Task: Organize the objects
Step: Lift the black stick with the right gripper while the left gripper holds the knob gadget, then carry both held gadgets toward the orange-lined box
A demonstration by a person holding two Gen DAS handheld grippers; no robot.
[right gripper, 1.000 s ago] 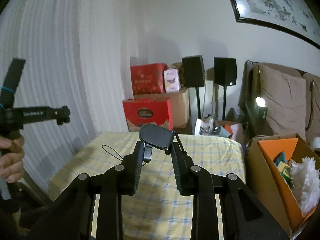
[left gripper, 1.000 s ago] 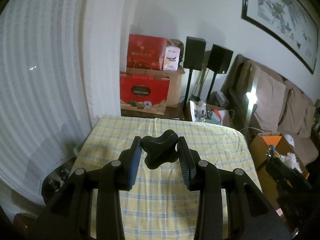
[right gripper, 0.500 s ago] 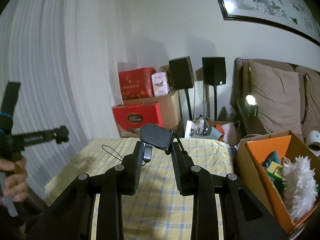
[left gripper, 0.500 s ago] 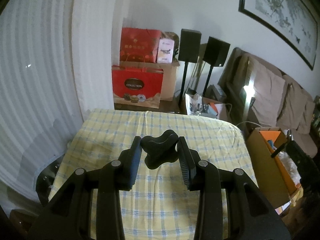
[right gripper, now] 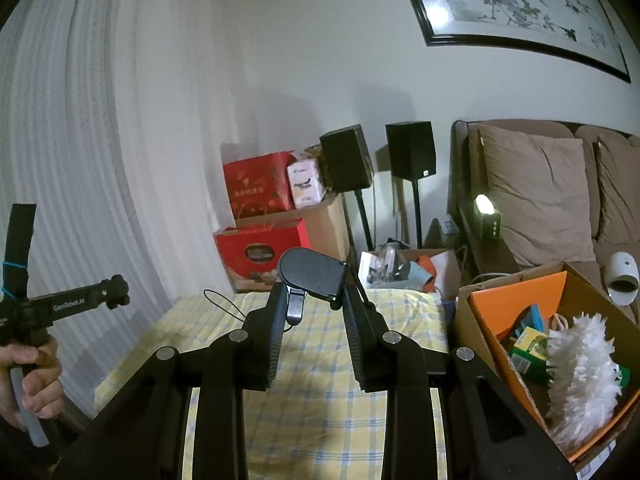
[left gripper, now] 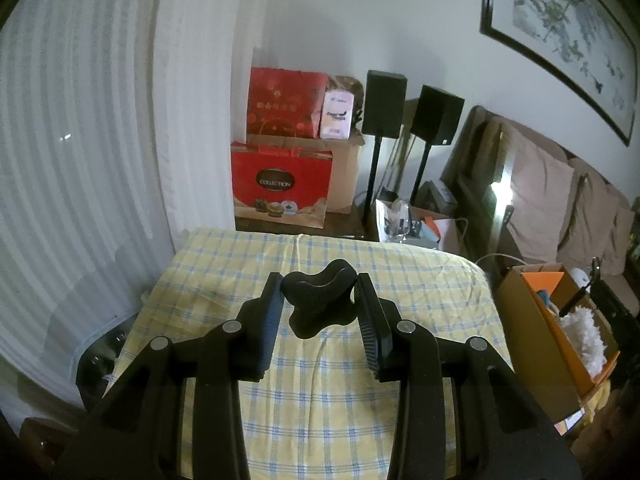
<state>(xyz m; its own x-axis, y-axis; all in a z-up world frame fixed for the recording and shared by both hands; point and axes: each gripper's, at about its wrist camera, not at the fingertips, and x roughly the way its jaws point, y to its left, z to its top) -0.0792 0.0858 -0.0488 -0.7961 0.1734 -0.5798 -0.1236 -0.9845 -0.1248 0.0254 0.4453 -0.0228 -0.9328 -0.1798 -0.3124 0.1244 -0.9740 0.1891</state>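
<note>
In the left wrist view my left gripper (left gripper: 318, 284) is shut on a black lobed knob (left gripper: 320, 302), held above a yellow checked tablecloth (left gripper: 312, 392). In the right wrist view my right gripper (right gripper: 314, 292) is shut on a flat black device (right gripper: 312, 272) with a clip and a thin cord loop (right gripper: 224, 304) hanging to its left. An open cardboard box (right gripper: 480, 304) with an orange liner, a white fluffy duster (right gripper: 580, 372) and small packs stands to the right of the table. A hand (right gripper: 28, 376) at the left edge grips the other gripper's handle.
Red gift boxes (left gripper: 280, 184) on a cardboard box, two black speakers on stands (right gripper: 410, 148) and a bag of clutter stand behind the table. A sofa with brown cushions (right gripper: 536, 196) is at the right, white curtains at the left, a framed picture (right gripper: 512, 4) above.
The right wrist view has risen and swung, so the cardboard box now shows more fully at the right. The left view has drifted a little. Both grips are unchanged.
</note>
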